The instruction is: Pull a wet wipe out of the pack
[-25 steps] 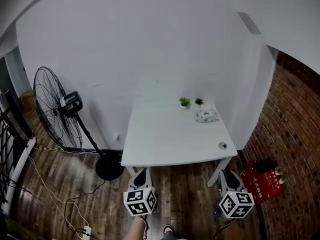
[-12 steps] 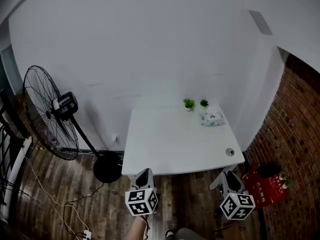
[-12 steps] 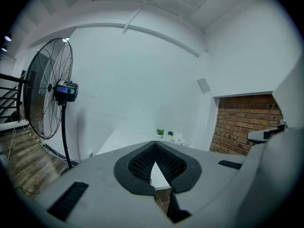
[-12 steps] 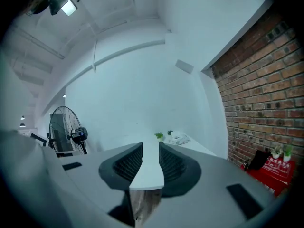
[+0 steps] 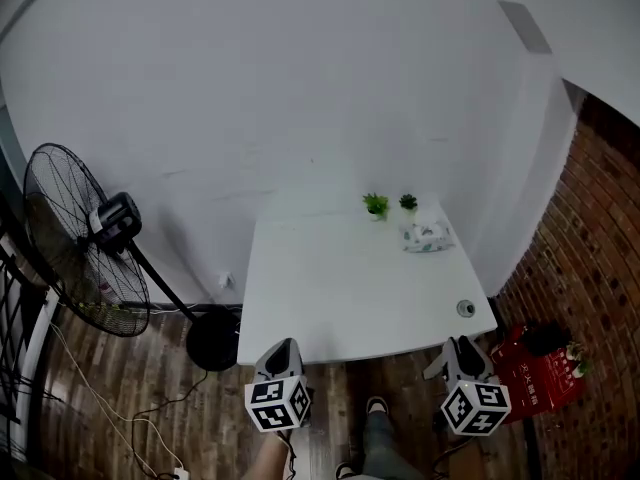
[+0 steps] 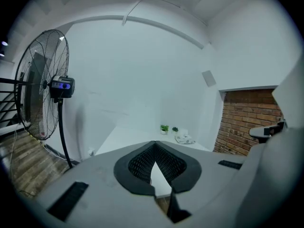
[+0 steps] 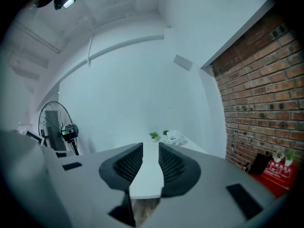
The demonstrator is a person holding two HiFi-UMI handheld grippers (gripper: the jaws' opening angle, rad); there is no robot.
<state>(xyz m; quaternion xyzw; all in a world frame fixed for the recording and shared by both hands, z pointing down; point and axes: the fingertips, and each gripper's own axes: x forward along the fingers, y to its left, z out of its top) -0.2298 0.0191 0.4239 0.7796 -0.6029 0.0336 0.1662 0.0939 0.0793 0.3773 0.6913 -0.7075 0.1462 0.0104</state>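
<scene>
The wet wipe pack (image 5: 426,236) lies at the far right of the white table (image 5: 340,293), with a white wipe sticking up from its top. It also shows small and far off as the pack (image 6: 184,139) in the left gripper view and the pack (image 7: 176,137) in the right gripper view. My left gripper (image 5: 283,349) hovers at the table's near edge, left of middle; its tips touch and hold nothing (image 6: 153,144). My right gripper (image 5: 462,347) is at the near right corner, its jaws (image 7: 150,148) a narrow gap apart and empty. Both are far from the pack.
Two small potted plants (image 5: 375,205) (image 5: 408,203) stand at the table's back, next to the pack. A small round object (image 5: 465,308) lies near the right front corner. A standing fan (image 5: 80,248) is at the left, a red box (image 5: 535,373) and brick wall (image 5: 600,258) at the right.
The head view has drawn closer to the table, and the fan has slid toward the left edge. Both grippers keep their places at the table's near edge. A leg shows below.
</scene>
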